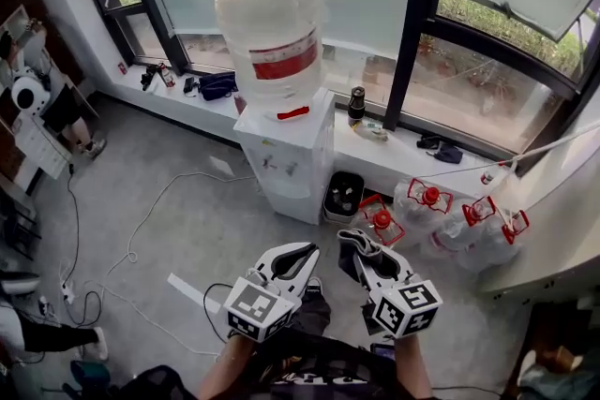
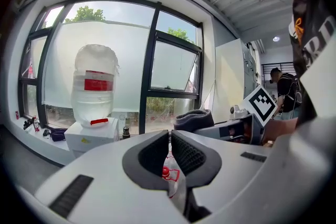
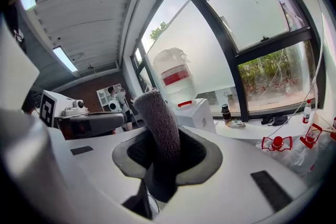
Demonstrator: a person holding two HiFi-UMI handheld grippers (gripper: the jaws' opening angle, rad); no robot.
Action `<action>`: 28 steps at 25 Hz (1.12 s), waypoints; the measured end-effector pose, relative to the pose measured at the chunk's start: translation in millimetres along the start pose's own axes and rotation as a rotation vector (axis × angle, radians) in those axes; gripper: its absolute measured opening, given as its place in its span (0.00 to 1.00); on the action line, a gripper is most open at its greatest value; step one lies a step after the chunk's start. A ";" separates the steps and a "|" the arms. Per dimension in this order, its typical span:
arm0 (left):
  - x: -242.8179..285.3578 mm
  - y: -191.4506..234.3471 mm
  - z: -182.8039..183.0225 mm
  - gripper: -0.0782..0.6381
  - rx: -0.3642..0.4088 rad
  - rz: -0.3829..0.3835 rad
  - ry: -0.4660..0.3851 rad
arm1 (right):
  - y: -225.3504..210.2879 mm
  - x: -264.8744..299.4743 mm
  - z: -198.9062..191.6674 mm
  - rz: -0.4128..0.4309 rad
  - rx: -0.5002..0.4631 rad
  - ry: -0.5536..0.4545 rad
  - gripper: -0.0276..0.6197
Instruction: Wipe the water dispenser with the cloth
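The white water dispenser [image 1: 284, 155] stands against the window ledge, with a plastic-wrapped bottle [image 1: 272, 28] on top; it also shows in the left gripper view [image 2: 93, 136] and the right gripper view [image 3: 195, 113]. My right gripper [image 1: 356, 245] is shut on a dark grey cloth [image 3: 160, 128], which sticks up between its jaws. My left gripper [image 1: 302, 255] is shut with nothing in it. Both grippers hang low in the head view, well short of the dispenser.
Several water jugs with red handles [image 1: 427, 201] lie on the floor to the right of the dispenser. A black bin [image 1: 343, 195] stands beside it. Cables [image 1: 141, 229] run across the grey floor on the left. Small items sit on the ledge [image 1: 202, 94].
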State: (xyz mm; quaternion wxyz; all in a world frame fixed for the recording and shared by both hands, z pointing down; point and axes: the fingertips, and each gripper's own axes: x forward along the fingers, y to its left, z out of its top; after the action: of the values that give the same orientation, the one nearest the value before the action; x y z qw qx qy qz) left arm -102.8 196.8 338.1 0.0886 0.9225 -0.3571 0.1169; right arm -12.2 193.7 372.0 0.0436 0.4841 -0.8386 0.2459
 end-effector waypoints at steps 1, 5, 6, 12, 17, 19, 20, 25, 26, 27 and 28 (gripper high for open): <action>6.9 11.2 3.9 0.14 0.000 -0.003 -0.003 | -2.9 9.3 6.2 -0.005 -0.004 0.000 0.20; 32.1 53.8 18.7 0.14 0.005 -0.015 -0.018 | -14.5 49.6 29.6 -0.020 -0.016 0.000 0.20; 37.6 62.9 21.5 0.14 0.012 -0.020 -0.019 | -17.3 60.0 34.8 -0.023 -0.018 0.001 0.20; 66.0 118.3 27.1 0.14 0.040 -0.028 -0.001 | -30.0 119.4 58.6 -0.037 -0.020 0.008 0.20; 80.4 153.2 28.0 0.14 0.023 -0.034 0.003 | -36.4 152.6 67.3 -0.046 -0.014 0.010 0.20; 84.7 159.9 28.8 0.14 0.017 -0.041 0.004 | -39.8 160.5 67.6 -0.049 -0.011 0.019 0.20; 86.5 161.9 28.4 0.14 0.012 -0.044 0.004 | -41.5 163.6 66.8 -0.048 -0.011 0.025 0.20; 93.4 174.9 31.1 0.14 -0.017 -0.013 0.009 | -50.3 179.1 63.3 -0.034 -0.016 0.054 0.20; 94.7 176.4 31.4 0.14 -0.019 -0.010 0.011 | -52.5 181.9 63.0 -0.033 -0.015 0.060 0.20; 96.1 176.9 30.5 0.14 -0.021 -0.011 0.011 | -54.9 184.3 62.6 -0.031 -0.014 0.066 0.20; 97.8 176.5 27.7 0.14 -0.024 -0.016 0.012 | -57.7 186.4 62.0 -0.029 -0.016 0.072 0.20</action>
State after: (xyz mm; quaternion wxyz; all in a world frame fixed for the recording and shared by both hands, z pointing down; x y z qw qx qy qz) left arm -148.4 -1.2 352.9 0.1026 0.9234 -0.3506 0.1177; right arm -52.2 -5.5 397.1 0.0811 0.4867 -0.8313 0.2558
